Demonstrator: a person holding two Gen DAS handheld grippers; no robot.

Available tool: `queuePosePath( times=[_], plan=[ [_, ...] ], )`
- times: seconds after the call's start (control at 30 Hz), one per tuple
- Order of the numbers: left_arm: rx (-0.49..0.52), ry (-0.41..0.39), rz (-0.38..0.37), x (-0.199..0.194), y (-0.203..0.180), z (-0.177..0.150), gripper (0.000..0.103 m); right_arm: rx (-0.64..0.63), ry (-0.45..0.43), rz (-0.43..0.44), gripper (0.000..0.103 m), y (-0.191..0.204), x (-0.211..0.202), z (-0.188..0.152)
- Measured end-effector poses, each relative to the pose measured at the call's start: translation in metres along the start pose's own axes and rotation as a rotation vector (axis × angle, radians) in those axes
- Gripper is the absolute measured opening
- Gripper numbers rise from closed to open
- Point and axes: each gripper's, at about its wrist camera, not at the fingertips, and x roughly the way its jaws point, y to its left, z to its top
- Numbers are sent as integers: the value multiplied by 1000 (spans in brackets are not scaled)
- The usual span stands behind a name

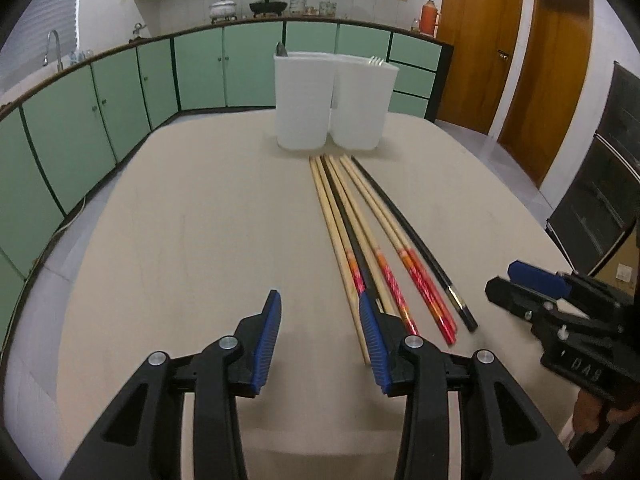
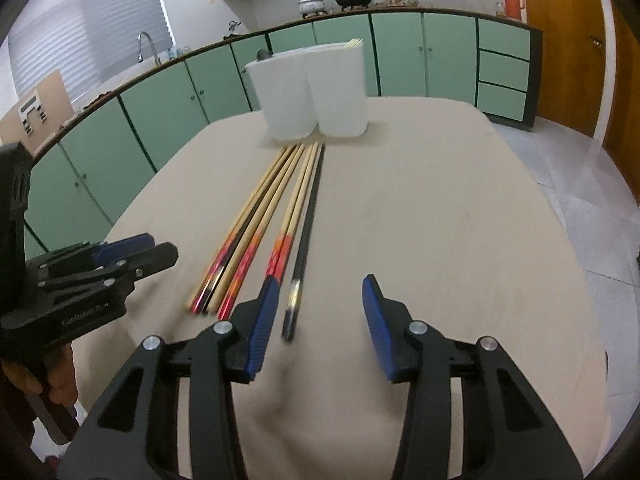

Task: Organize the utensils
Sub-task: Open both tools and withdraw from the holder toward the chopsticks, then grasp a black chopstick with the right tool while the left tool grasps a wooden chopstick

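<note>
Left wrist view
Surface: a beige table [image 1: 192,240], bare apart from the utensils and holders.
Room: pale green cabinets [image 1: 100,112] curve along the far side under a dark-edged counter; a faucet [image 1: 54,46] at far left; a white pot [image 1: 223,7] and a black pot [image 1: 268,5] on the counter; an orange flask [image 1: 430,16] near two brown wooden doors [image 1: 476,40].
Task things: a row of chopsticks [image 1: 360,240] lies lengthwise on the table, some pale wood with red ends, some black, tips toward two white holders [image 1: 332,100] standing side by side at the far end; a dark utensil tip and fork tines show above their rims.
Left gripper [image 1: 320,344]: blue-padded fingers stand partly open, nothing between them; the right-hand pad overlaps the near ends of the chopsticks, contact unclear.
Right gripper [image 1: 516,280]: seen at the right edge, side-on; its gap is hard to judge here.
Writing: raised letters on that gripper's body, not readable.

Right wrist view
Surface: same beige table [image 2: 460,220]; light tiled floor at right.
Room: green cabinets [image 2: 160,112], a window blind [image 2: 88,32], a brown cardboard box [image 2: 38,108] at left.
Task things: chopsticks [image 2: 280,208] run toward the white holders [image 2: 312,92].
Right gripper [image 2: 320,320]: fingers partly open, gripping nothing; a black chopstick's [image 2: 304,232] blurred near end lies between them, nearer the left pad.
Left gripper [image 2: 132,254]: at left, held in a hand [image 2: 56,380].
Writing: small white lettering on its body, too blurred to read.
</note>
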Motion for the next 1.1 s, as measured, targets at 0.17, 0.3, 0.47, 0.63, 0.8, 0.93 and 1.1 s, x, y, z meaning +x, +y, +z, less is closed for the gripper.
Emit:
queuePosePath(
  times=[0.17, 0.3, 0.47, 0.63, 0.8, 0.93, 1.1],
  plan=[
    [-5, -2, 4, -5, -3, -15, 40, -28, -6, 0, 37, 10, 0, -13],
    [-6, 2, 4, -4, -5, -20, 40, -43, 3, -9, 29, 14, 5, -20],
    [-3, 1, -6, -4, -9, -24, 42, -59, -4, -32, 23, 19, 14, -21],
    [-2, 17, -14, 1, -11, -28, 42, -72, -4, -49, 6, 20, 19, -19],
    [15, 34, -4, 9, -15, -30, 42, -67, -6, -53, 6, 18, 18, -20],
    [26, 25, 17, 9, -14, -30, 43, -61, -7, -54, 6, 15, 17, -21],
    [-3, 22, 42, 7, -6, -29, 43, -61, -9, -56, 6, 14, 17, -21]
  ],
)
